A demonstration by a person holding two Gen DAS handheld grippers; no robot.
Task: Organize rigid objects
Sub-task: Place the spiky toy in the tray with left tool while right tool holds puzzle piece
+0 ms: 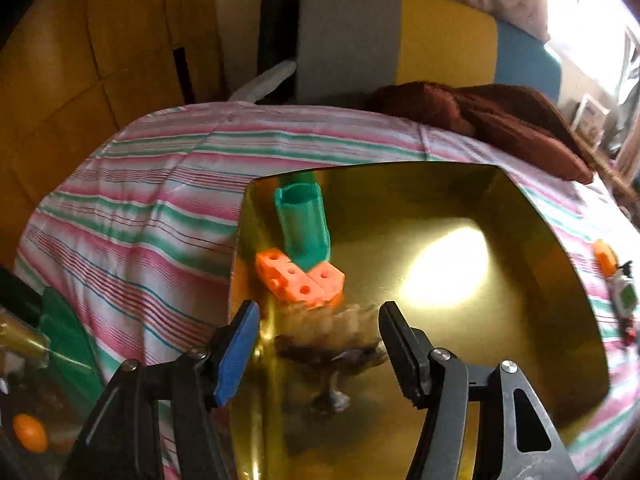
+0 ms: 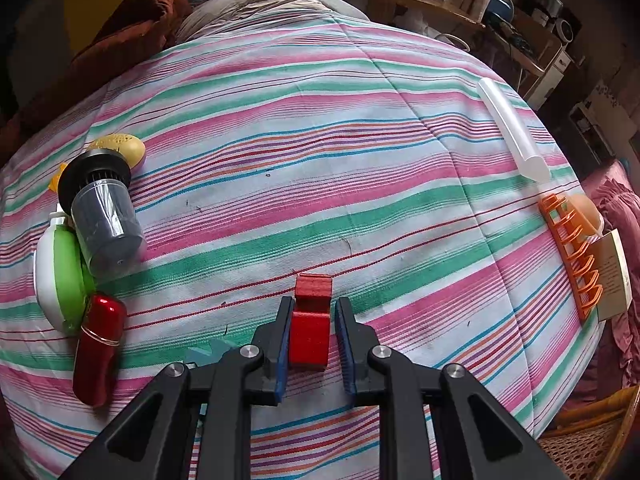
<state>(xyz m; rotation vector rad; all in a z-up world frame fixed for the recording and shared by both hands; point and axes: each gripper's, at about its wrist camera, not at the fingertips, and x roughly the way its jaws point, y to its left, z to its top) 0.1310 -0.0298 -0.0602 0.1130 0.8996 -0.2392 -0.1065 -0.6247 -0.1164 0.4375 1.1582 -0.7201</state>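
r tongs (image 2: pixel 311 334) closed on red block (image 2: pixel 311 320), pads on both its sides, block just over striped bedspread (image 2: pixel 280 128), pointing steeply down. l of them on the bed: red metallic tube (image 2: pixel 98 346), green/white flat case (image 2: pixel 60 276) touching it, grey clear-walled cylinder w/ black cap (image 2: pixel 104 216) lying tilted against the case, yellowish oval thing (image 2: pixel 120 148) just behind. far r edge of bed: orange comb-like rack (image 2: pixel 572 252), card (image 2: pixel 614 276) beside it, white tube (image 2: pixel 512 128) further back.

l tongs (image 1: pixel 316 344) open, nothing between pads, over near part of gold tray (image 1: pixel 520 240) which sits on the bedspread. in tray, l side: orange block w/ holes (image 1: pixel 298 280), teal hollow tube (image 1: pixel 304 224) behind it, lower end touching the block, upper end near the tray's far l corner. blurred reflection in tray floor near tongs, can't tell what. brown blanket (image 1: pixel 500 116) at far end of bed, grey/yellow/blue headboard (image 1: pixel 400 40) behind.
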